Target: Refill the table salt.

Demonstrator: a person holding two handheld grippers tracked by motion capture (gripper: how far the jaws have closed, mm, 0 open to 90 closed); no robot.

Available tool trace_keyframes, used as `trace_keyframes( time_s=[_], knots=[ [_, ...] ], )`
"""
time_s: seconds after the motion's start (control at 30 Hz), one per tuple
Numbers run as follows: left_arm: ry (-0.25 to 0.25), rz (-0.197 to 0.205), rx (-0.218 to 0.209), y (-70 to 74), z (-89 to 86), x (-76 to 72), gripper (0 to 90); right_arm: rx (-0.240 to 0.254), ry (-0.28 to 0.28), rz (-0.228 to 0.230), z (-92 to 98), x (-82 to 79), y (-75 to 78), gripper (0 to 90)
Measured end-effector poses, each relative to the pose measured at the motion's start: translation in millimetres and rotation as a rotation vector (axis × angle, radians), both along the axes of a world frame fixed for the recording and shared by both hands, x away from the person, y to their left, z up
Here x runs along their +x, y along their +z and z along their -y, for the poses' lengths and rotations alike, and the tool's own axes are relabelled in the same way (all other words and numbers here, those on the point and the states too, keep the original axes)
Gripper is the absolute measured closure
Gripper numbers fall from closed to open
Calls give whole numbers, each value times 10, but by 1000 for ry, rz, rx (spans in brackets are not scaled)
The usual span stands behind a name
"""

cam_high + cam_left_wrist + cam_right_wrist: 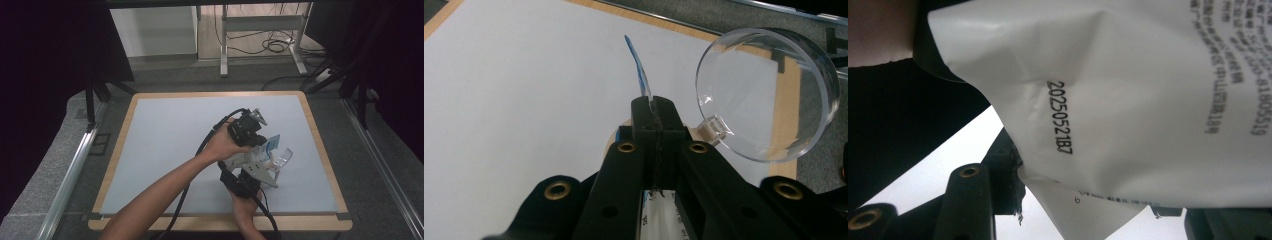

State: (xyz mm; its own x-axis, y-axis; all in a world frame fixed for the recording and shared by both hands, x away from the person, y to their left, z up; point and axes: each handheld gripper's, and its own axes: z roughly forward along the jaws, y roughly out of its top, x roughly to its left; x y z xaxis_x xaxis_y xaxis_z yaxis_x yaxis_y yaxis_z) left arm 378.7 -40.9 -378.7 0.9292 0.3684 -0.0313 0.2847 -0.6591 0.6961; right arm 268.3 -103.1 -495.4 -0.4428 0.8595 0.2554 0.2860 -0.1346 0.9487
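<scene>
- Holding a white printed pouch [257, 156] between both grippers, above the right-centre of the pale surface [165, 145].
- Left gripper [654, 107]: jaws fully closed, pinching the thin blue-edged top strip of the pouch, which rises edge-on beyond the tips.
- Right gripper [250, 172]: jaws about half open; pouch wall lying across them in the right gripper view, one corner of the pouch beside the left jaw; pad contact hidden behind the pouch, so grip not confirmed.
- Clear round lid [769, 95] lying on the surface just right of the left gripper's tips, apart from the pouch edge.
- Key relation: pouch long axis running from the left gripper's pinch at the top edge down toward the right gripper below; right gripper nearer the pouch body, left gripper at its seal.
- Judgement: likely a tear or pull-apart of the seal; requires a firm hold low on the pouch, opposite the left pinch.
- Risk: pouch slipping if the right jaws close on a loose fold.
</scene>
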Motion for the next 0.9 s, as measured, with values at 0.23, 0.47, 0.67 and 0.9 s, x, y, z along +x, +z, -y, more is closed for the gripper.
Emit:
trace_keyframes(
  time_s=[0.23, 0.47, 0.67, 0.9],
  knots=[
    [1, 2, 16, 10, 19, 9, 900, 26, -1, -13, -11, 18, 15, 448],
    [-2, 3, 23, 8, 22, 12, 900, 33, 0, -20, -10, 23, 12, 449],
    [0, 2, 21, -7, 3, 14, 900, 26, -1, -19, -25, 25, 2, 448],
    [-3, 5, 24, -12, 24, 16, 900, 37, -5, -26, -28, 33, -5, 448]
  ],
)
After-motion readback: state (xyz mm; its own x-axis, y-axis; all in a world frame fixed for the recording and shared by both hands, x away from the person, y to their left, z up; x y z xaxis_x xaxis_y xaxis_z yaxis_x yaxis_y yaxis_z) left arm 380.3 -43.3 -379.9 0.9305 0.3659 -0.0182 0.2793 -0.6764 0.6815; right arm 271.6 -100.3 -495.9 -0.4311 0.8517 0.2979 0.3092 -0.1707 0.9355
